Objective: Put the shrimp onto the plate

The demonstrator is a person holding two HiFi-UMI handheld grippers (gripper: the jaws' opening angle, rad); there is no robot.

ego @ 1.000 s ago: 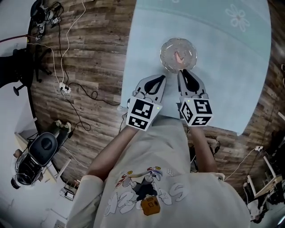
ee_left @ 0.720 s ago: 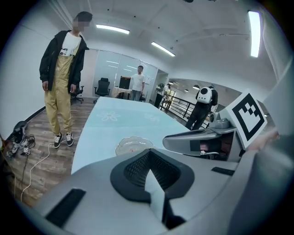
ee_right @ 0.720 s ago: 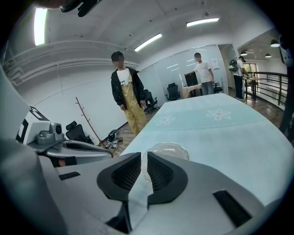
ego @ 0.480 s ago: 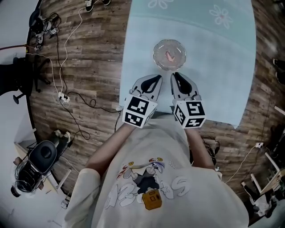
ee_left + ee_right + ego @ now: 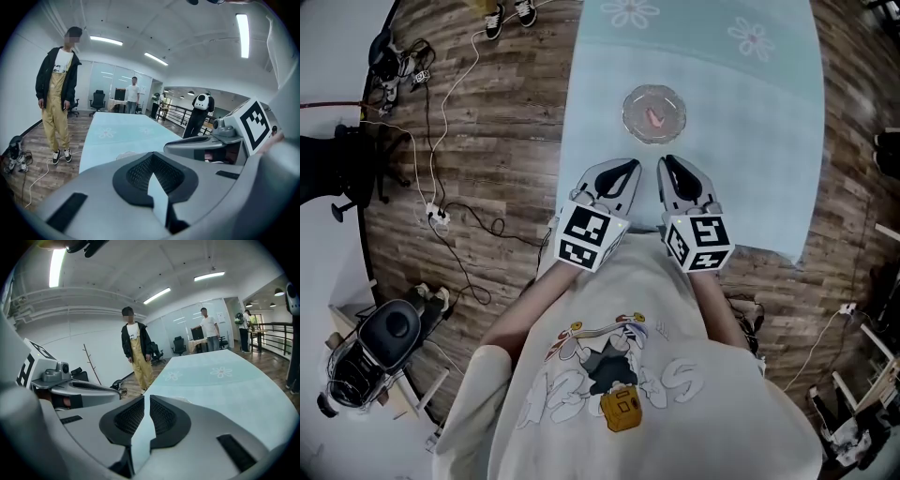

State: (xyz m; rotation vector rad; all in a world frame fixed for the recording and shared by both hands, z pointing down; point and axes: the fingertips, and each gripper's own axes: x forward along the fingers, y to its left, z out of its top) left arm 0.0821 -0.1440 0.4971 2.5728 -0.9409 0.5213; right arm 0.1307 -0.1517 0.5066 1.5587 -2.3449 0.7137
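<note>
The left claw (image 5: 629, 166) is clenched with its ribbed black pads (image 5: 140, 171) meeting at the tips and nothing between them. The right claw (image 5: 667, 162) is clenched too, with only a thin slit between its pads (image 5: 161, 416), and it is empty. The two sit side by side at the near edge of the surface (image 5: 750, 169), which is covered in pale blue-green cloth with white flower prints (image 5: 751, 37) at its far end.

Just beyond the tips is a round clear glass plate (image 5: 634, 101). The shrimp (image 5: 655, 116) lies alone near the plate's middle, well apart from both claws. It is small, slender and pink-orange. Its long axis runs roughly away from the person at a slight slant, and which end leads is too small to tell.
</note>
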